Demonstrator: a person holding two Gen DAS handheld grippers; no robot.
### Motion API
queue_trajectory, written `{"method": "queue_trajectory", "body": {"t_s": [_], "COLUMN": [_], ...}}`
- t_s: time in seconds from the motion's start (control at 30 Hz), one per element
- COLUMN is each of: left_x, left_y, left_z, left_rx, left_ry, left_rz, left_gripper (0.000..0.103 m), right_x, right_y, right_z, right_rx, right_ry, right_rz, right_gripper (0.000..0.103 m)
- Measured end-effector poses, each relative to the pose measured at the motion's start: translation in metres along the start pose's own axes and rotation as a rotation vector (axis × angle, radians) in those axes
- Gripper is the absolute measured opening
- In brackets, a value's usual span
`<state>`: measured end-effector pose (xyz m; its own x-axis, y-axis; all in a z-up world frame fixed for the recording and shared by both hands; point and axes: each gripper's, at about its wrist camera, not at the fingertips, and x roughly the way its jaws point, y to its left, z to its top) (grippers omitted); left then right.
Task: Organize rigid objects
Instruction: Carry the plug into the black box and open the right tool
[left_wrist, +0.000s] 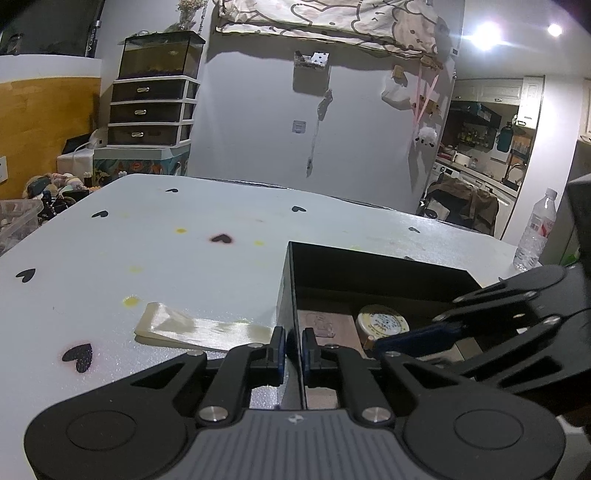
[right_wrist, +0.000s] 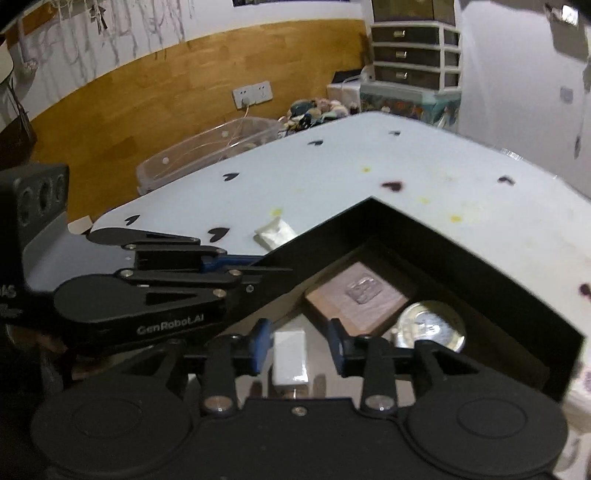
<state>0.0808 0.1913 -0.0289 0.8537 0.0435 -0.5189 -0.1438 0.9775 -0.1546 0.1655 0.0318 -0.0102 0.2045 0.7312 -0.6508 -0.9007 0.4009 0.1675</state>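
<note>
A black open box (left_wrist: 369, 266) (right_wrist: 424, 236) stands on the white table with heart marks (left_wrist: 147, 240). My left gripper (left_wrist: 293, 347) (right_wrist: 255, 264) is shut on the box's near left wall. Inside the box lie a brown square tile (left_wrist: 332, 325) (right_wrist: 354, 295) and a round tin (left_wrist: 382, 321) (right_wrist: 432, 325). My right gripper (right_wrist: 299, 345) (left_wrist: 376, 343) reaches into the box and stands open. A small white block (right_wrist: 290, 354) rests on the box floor between its fingers, with a gap on each side.
A flat pale packet in clear wrap (left_wrist: 184, 326) (right_wrist: 275, 232) lies on the table just left of the box. A water bottle (left_wrist: 535, 232) stands at the table's far right edge. A clear plastic bin (right_wrist: 207, 151) and a drawer unit (left_wrist: 151, 107) sit beyond the table.
</note>
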Motion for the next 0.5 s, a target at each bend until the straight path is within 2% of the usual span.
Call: {"method": "queue_trajectory", "body": {"t_s": [0.17,0.33,0.5], "left_x": [-0.001,-0.002,-0.002], "left_y": [-0.001,0.0,0.0], "left_z": [0.0,-0.001,-0.001], "left_rx": [0.001,0.001,0.002], "left_ry": [-0.001,-0.003,-0.003], "left_rz": [0.002,0.003,0.004], "left_gripper": [0.009,0.009,0.009], "right_x": [-0.021,-0.03,-0.019], "right_y": [-0.007,-0.015,-0.024], "right_z": [-0.003,-0.009,-0.012], "right_rx": [0.022,0.065,0.116], "right_ry": [-0.025,-0.001,0.039], "right_rz": [-0.031,-0.029,-0.044], "right_gripper": [0.037,0.036,0.028]}}
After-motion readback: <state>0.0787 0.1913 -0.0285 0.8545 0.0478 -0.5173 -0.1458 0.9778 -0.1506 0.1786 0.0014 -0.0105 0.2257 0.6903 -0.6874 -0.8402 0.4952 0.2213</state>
